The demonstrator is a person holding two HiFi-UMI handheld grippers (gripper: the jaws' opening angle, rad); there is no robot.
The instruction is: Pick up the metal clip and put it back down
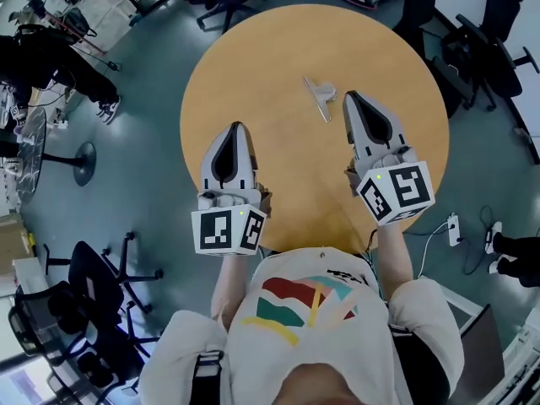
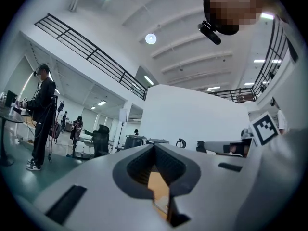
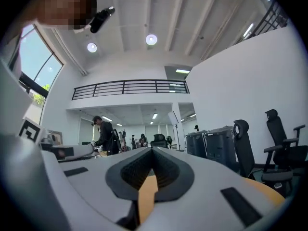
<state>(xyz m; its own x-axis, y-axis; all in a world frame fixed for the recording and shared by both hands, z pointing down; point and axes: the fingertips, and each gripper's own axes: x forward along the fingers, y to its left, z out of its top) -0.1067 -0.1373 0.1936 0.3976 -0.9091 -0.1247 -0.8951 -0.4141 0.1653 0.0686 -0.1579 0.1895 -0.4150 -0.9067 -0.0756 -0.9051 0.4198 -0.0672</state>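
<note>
Overhead, the metal clip [image 1: 319, 96] lies flat on the round desk [image 1: 253, 74], just left of the right gripper [image 1: 351, 99] tip and not touching it. The left gripper [image 1: 237, 128] sits well apart. All jaws are pressed together, holding nothing.

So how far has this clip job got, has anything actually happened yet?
Done: nothing that shows; the metal clip lies on the round table, held by neither gripper. In hand: nothing; the right gripper is shut and empty beside the clip, the left gripper shut and empty nearer the person. Left: seemingly the whole pick-up and put-down.
</note>
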